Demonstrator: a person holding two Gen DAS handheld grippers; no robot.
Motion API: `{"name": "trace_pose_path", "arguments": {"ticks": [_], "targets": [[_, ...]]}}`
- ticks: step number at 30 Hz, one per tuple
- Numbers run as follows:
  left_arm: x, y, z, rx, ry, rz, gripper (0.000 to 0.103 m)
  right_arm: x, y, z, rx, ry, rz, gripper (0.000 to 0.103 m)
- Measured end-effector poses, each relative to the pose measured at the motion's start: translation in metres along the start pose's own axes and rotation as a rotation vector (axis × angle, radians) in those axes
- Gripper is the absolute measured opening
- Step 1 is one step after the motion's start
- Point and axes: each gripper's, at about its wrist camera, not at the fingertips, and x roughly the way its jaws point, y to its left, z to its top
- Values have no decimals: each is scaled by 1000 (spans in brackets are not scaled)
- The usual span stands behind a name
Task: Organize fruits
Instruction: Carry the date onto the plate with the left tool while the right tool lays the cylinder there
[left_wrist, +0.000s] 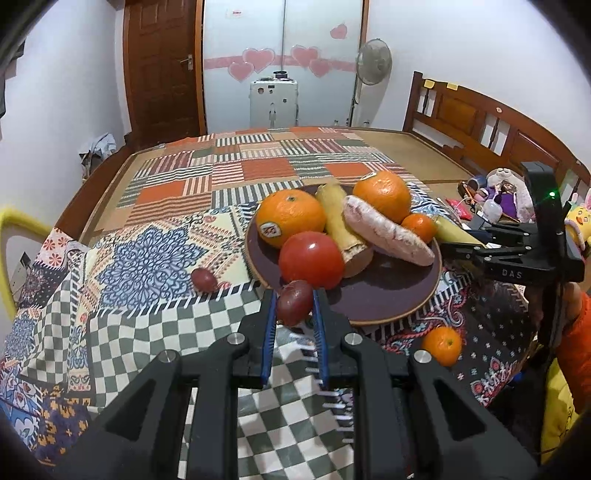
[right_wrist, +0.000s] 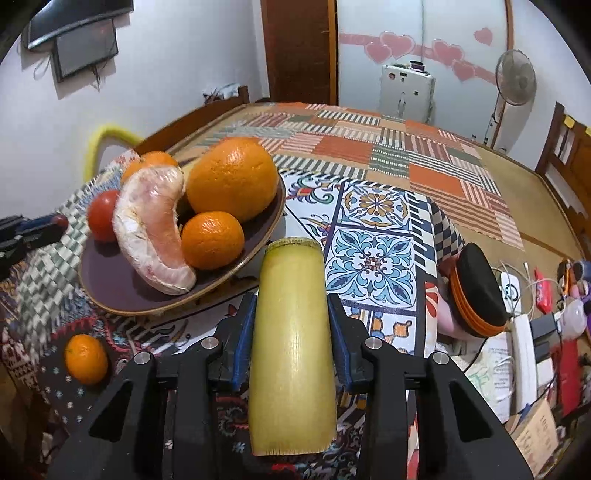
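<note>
The sugarcane piece lies lengthwise between the right gripper's fingers, its long axis running straight ahead along them, the far cut end pointing toward the patterned cloth just right of the plate. The right gripper is clamped on its sides, held level above the cloth beside the plate's right rim. The left gripper reaches forward at the plate's near rim, its blue pads squeezing a dark red grape at the fingertips, just in front of the tomato. A second grape lies on the cloth left of the plate; a small mandarin lies near its right rim.
</note>
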Motion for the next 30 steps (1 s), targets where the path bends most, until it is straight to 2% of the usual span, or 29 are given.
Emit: {"name": "trace_pose_path", "arguments": {"ticks": [12,21,24,26,30], "targets": [[10,-28,7,37,8,-53,19,-43,18,17,3,-160,68,34],[25,-37,5,55,39,-55,19,-36,36,29,-16,-205,127,34],[29,-35,3,47,53,-64,25,-30,39,31,-13,-204,143,34],[30,-33,2,36,54,-72,38,-28,39,33,-10,-204,150,34],[27,-28,0,24,38,-57,41,-26,40,36,-11,-211,159,34]]}}
